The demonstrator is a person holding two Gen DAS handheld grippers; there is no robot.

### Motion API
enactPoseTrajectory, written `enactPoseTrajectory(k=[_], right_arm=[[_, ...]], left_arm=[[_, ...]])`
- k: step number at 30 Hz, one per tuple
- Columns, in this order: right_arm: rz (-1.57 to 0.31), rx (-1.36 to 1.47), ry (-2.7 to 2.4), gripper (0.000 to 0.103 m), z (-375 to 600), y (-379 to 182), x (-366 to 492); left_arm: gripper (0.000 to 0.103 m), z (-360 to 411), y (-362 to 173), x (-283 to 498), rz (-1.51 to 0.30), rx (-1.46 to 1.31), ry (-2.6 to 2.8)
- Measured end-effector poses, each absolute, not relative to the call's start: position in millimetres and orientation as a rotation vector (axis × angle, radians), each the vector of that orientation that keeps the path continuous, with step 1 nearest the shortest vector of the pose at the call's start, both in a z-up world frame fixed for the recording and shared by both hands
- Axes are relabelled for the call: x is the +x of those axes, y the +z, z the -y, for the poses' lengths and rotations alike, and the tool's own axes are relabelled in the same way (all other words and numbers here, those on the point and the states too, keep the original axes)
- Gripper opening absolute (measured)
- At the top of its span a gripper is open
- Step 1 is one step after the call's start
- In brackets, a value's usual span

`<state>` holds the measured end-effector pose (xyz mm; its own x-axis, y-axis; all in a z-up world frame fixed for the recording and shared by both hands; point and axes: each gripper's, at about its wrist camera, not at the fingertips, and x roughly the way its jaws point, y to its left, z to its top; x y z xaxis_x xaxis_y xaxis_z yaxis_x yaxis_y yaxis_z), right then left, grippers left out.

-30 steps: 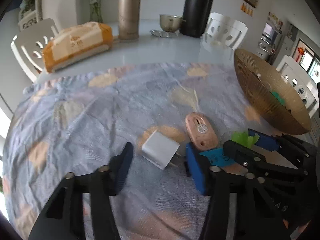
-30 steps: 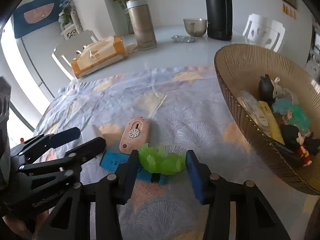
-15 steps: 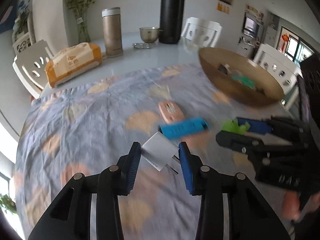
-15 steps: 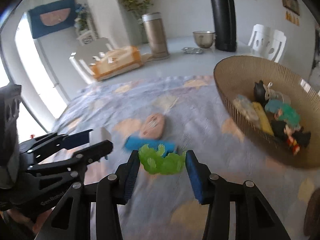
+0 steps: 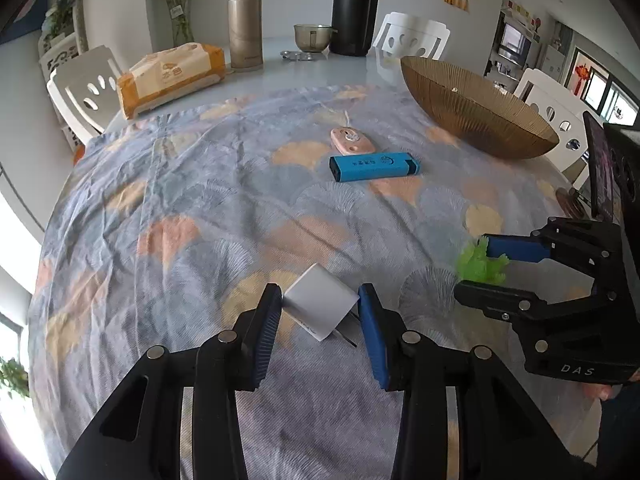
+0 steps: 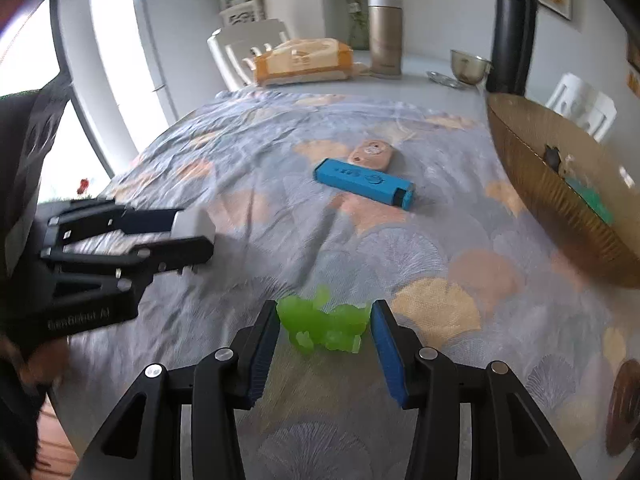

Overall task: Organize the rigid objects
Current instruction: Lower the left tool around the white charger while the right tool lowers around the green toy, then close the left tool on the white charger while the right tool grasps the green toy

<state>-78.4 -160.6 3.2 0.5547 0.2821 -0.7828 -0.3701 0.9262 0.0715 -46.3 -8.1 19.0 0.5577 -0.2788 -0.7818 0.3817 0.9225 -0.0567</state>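
My left gripper (image 5: 320,312) is shut on a white plug adapter (image 5: 319,307) and holds it above the patterned cloth; it also shows in the right wrist view (image 6: 192,222). My right gripper (image 6: 325,330) is shut on a translucent green toy (image 6: 326,324), seen from the side in the left wrist view (image 5: 480,260). A blue rectangular box (image 5: 374,167) and a pink oval device (image 5: 351,140) lie on the cloth mid-table. The brown ribbed bowl (image 5: 476,114) stands at the right and holds small toys (image 6: 588,194).
At the table's far end stand an orange tissue pack (image 5: 170,76), a gold flask (image 5: 245,26), a black flask (image 5: 354,6) and a small metal bowl (image 5: 313,37). White chairs (image 5: 82,88) ring the table. A brown coaster (image 6: 622,404) lies at the near right.
Both grippers have lifted and pulled back toward me with their objects. The blue box and pink device stay on the cloth, now farther off.
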Motion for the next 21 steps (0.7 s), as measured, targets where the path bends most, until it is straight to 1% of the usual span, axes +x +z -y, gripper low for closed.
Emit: enactPoseTrajectory(k=[1,2,3,4,6,12,13,15,17,21], right_arm=[[-0.914,-0.104,0.387,0.046,161,2,-79],[-0.921,-0.101,0.391,0.047,162,1,-80],[-0.920,-0.098,0.394,0.054,164,2,-82],[-0.919,-0.095,0.393,0.067,165,2,-83],[-0.913,-0.084,0.393,0.071,168,4,-84],[-0.940,-0.002,0.443,0.072,178,2,-81],[-0.940,0.005,0.453,0.073,179,2,-81],[-0.942,0.010,0.474,0.076,178,2,-83],[-0.942,0.007,0.493,0.077,176,2,-84],[-0.940,-0.026,0.482,0.078,171,1,-86]], left_arm=[[0.046,6,18,-47,-0.906,0.120,-0.387],[0.046,2,16,-50,-0.910,0.118,-0.388],[0.046,0,16,-53,-0.912,0.121,-0.389],[0.046,-2,14,-56,-0.915,0.130,-0.387],[0.046,-6,12,-61,-0.917,0.155,-0.370],[0.047,-17,13,-64,-0.937,0.144,-0.356],[0.047,-14,14,-63,-0.937,0.137,-0.367],[0.050,-7,15,-60,-0.936,0.143,-0.380],[0.058,2,13,-54,-0.941,0.146,-0.392],[0.057,11,10,-46,-0.925,0.154,-0.370]])
